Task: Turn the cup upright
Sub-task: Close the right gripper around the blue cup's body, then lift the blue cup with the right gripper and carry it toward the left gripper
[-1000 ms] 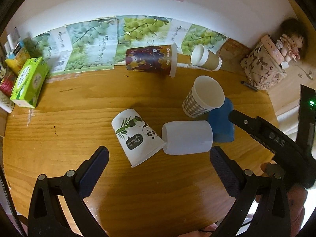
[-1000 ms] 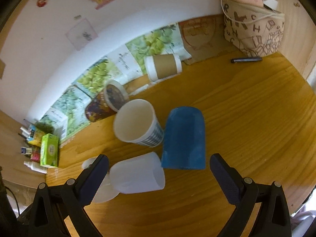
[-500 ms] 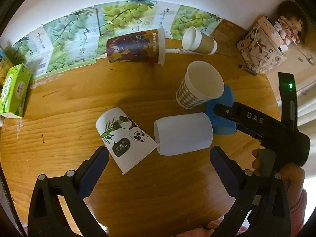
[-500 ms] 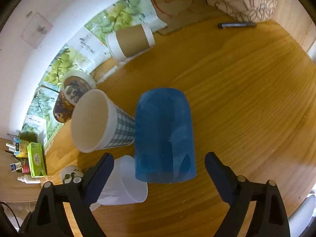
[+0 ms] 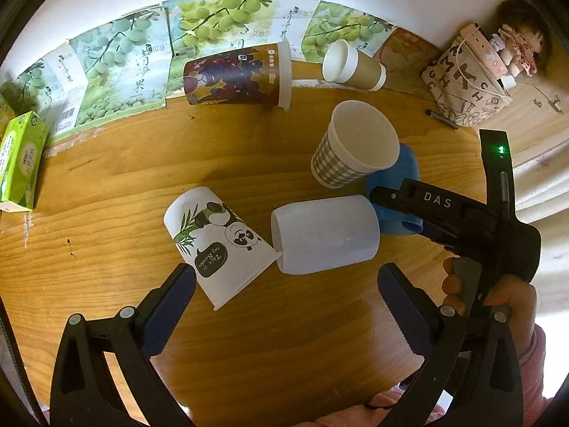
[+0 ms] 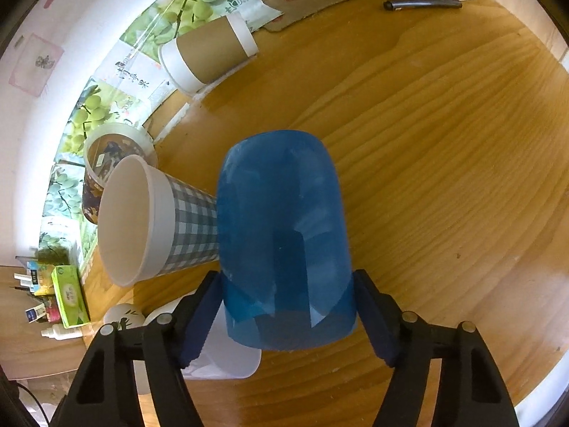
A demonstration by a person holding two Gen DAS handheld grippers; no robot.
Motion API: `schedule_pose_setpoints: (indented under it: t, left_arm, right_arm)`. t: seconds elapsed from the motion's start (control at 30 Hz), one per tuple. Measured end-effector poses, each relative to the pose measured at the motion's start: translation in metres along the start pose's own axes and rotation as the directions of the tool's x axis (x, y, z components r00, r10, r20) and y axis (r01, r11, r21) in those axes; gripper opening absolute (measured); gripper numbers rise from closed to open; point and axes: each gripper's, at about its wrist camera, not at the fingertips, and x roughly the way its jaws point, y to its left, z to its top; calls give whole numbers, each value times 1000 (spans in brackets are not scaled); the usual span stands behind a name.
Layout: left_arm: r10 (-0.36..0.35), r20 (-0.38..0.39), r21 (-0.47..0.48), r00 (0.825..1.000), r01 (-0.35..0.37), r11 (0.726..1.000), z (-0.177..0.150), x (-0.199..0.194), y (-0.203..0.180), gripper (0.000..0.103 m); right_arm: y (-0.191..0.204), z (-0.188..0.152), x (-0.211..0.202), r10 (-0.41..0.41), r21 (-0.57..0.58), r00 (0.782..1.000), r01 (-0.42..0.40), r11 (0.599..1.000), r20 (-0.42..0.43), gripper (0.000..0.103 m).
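A blue plastic cup [image 6: 284, 235] lies on its side on the wooden table [image 6: 444, 178], its open end towards my right gripper [image 6: 288, 316]. The right gripper's jaws stand on either side of the cup's rim end, the pads touching or nearly touching it. In the left wrist view the blue cup [image 5: 409, 174] is mostly hidden behind the right gripper's body. My left gripper [image 5: 284, 302] is open and empty, hovering before a white cup [image 5: 323, 235] and a panda-print cup [image 5: 220, 242], both lying on their sides.
A checked paper cup [image 5: 355, 146], a dark red printed cup [image 5: 238, 74] and a brown-sleeved cup [image 5: 355, 67] also lie on their sides. A green box [image 5: 19, 163] sits at the left edge. A patterned bag [image 5: 466, 78] and a pen [image 6: 423, 3] are at the back right.
My right gripper has moved forward onto the blue cup and its jaws have narrowed around the cup's rim end. The left gripper has drawn slightly closer to the white and panda cups.
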Motion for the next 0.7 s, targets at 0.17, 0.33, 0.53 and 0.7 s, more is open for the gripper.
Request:
schedule_pose_setpoints:
  t: [0.17, 0.33, 0.53, 0.7]
  left_arm:
    - [-7, -2, 10, 1000, 7, 1000, -1, 0, -4, 102]
    - [-13, 8, 33, 1000, 12, 999, -5, -4, -8, 102]
    - [-11, 23, 51, 1000, 10, 999, -13, -11, -18, 102]
    - [-2, 42, 73, 999, -1, 997, -24, -20, -28, 102]
  right_arm:
    - [-3, 1, 1, 21, 4, 1000, -21, 1000, -9, 73]
    - [-13, 1, -3, 42, 14, 999, -42, 999, -12, 73]
    - [-20, -7, -12, 39, 2, 999, -39, 999, 12, 72]
    - [-31, -16, -29, 53, -24, 998, -52, 998, 34, 72]
